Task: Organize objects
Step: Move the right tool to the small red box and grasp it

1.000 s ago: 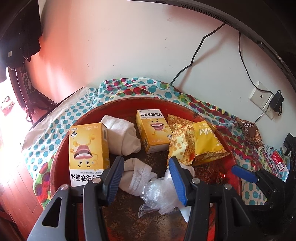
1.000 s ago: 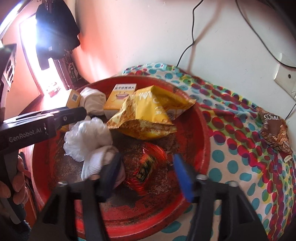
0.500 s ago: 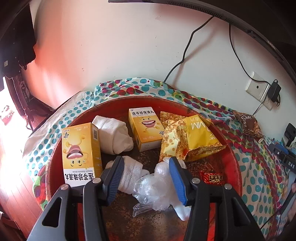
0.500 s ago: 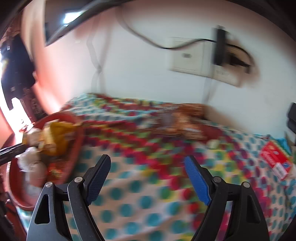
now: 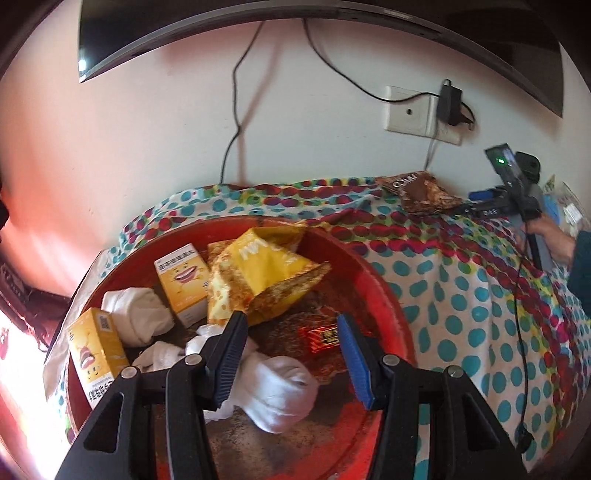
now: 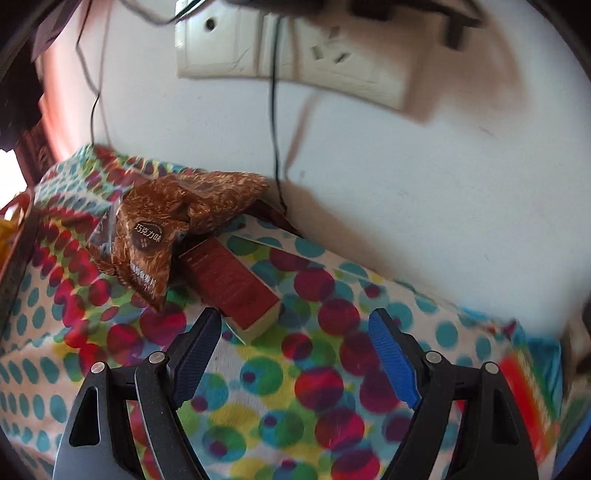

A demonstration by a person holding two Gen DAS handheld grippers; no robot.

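Right gripper (image 6: 295, 350) (jaws apart, empty) above spotted cloth (image 6: 317, 384)

Your dotted cloth (image 6: 303, 373) carries the red tray (image 5: 388, 295); right of that tray, by the wall, lie a brown snack bag (image 6: 166, 229) and a red box (image 6: 232, 284).

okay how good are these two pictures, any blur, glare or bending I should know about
Left wrist view: mostly sharp, but daylight blows out the lower left edge beside the red tray, and the fisheye bows the TV overhead. Right wrist view: the brown snack bag and red box read clearly; the right edge of the dotted cloth smears, and the wall socket bends.
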